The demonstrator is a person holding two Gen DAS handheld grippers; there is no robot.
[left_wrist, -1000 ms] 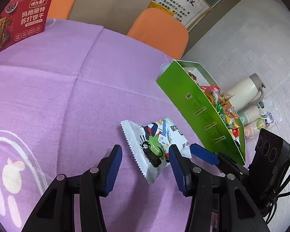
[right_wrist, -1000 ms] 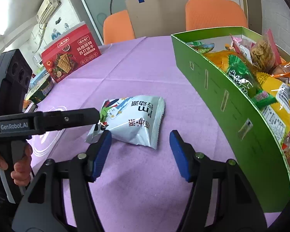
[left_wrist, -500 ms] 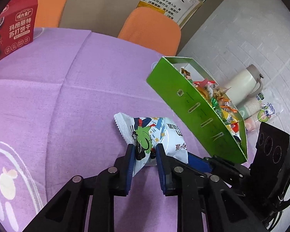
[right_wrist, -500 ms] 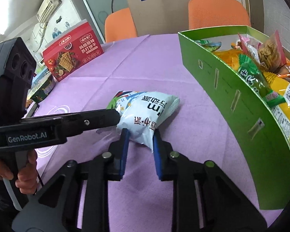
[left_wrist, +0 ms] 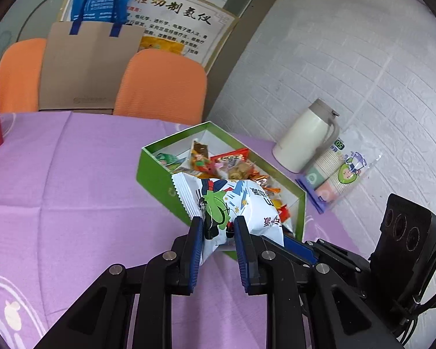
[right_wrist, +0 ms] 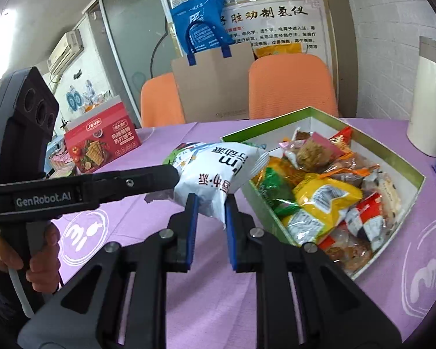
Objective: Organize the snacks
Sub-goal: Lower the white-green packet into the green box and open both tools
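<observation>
Both grippers have closed on the white snack bag and lifted it off the purple tablecloth since a second ago, when it lay flat between open fingers.

From the left wrist view, I see my left gripper [left_wrist: 216, 228] at lower centre, its blue pads clamped on the serrated end of the snack bag [left_wrist: 232, 200], which hangs in mid-frame against the near wall of the green box [left_wrist: 157, 180]. To the right sit a cream thermos [left_wrist: 305, 136] and a sleeve of paper cups [left_wrist: 334, 171].

From the right wrist view, a hand [right_wrist: 43, 250] at the left edge holds the other gripper's handle. At centre, my right gripper [right_wrist: 209, 212] is pinching the bag's corner, its jaws closing a touch more. I think the bag is clear of the tablecloth [right_wrist: 218, 305], though its underside is hidden. Right of it, the box is full of packets.
</observation>
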